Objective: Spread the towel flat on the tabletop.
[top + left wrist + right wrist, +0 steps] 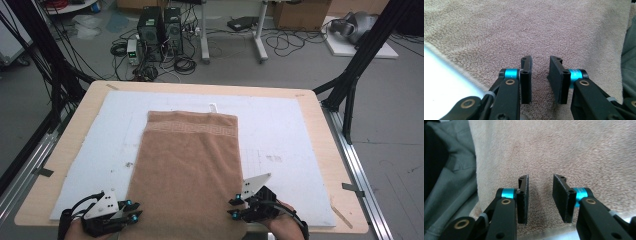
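Two grippers are held at the near edge of the table (60,165), one at each near corner of a brown towel (187,170). At about 7 o'clock in the high view the left gripper (134,211) is seen at the towel's left edge, and at about 5 o'clock the right gripper (234,207) is seen at its right edge. In the left gripper view (540,81) the jaws are parted with an empty gap between them, and towel pile is seen behind and below the pads; nothing is pinched. In the right gripper view (540,200) the jaws are likewise parted, with bare towel (574,157) showing through the gap. The towel is laid flat and lengthwise on a white mat (280,130), running from the near edge toward 12 o'clock, its patterned band at the far end. Grey cloth (456,177) is seen at 9 o'clock in the right gripper view
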The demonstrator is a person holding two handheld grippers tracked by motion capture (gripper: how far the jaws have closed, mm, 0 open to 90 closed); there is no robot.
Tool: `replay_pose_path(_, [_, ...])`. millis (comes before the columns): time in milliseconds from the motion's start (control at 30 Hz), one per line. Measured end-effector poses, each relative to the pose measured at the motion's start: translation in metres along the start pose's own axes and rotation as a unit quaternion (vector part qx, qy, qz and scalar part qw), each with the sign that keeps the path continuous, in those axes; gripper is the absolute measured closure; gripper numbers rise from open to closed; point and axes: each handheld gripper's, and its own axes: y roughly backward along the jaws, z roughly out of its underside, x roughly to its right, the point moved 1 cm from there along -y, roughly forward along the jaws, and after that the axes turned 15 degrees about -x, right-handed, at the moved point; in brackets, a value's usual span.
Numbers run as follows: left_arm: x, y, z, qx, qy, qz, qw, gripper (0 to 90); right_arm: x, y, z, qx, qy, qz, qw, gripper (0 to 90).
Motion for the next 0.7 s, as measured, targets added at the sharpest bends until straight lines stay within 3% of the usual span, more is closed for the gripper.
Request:
replay_pose_path(267, [-0.011,0.006,-0.012,0.024,0.012,-0.001,0.9996,63.8,0.011,0.016,-0.002,0.027,-0.037,0.026,0.9986,52.9])
replay_pose_path(433, [-0.018,0.007,-0.02,0.031,0.018,-0.003,0.9994,59.5,0.019,0.025,-0.003,0.046,-0.059,0.04,0.9964,46.9])
replay_pose_path(700, [-0.031,0.009,-0.029,0.031,0.022,-0.013,0.9992,53.9,0.033,0.026,-0.009,0.055,-0.076,0.051,0.9942,38.3])
